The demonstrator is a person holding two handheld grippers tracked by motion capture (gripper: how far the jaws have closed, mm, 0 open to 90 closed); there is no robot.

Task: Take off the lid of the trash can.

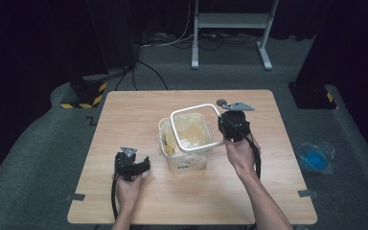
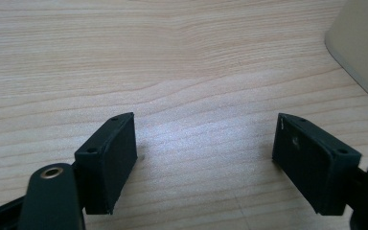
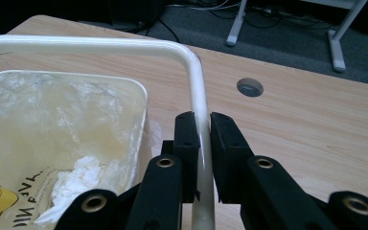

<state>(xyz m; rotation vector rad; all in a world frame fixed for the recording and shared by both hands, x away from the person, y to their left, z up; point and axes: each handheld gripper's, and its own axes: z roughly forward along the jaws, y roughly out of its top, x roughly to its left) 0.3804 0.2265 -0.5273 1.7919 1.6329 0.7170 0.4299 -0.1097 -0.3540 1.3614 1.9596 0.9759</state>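
White handle (image 3: 199, 91) sits clamped between the right gripper (image 3: 200, 139) jaws, lifting the bucket (image 1: 184, 143) next; left gripper (image 2: 206, 158) jaws gape wide, empty.

Cream-white bucket (image 1: 184, 143) and handle (image 3: 197, 91), yellow print on its side; black gripper jaws; light wood-grain table (image 1: 124, 120); blue bag (image 1: 315, 157) at right.

dark lettering on the bucket (image 3: 62, 143) is too cut off to read.

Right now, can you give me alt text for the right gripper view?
The right tool is shut on the white handle of a translucent bucket lined with crumpled plastic. Beyond lies the wooden table with a round hole.
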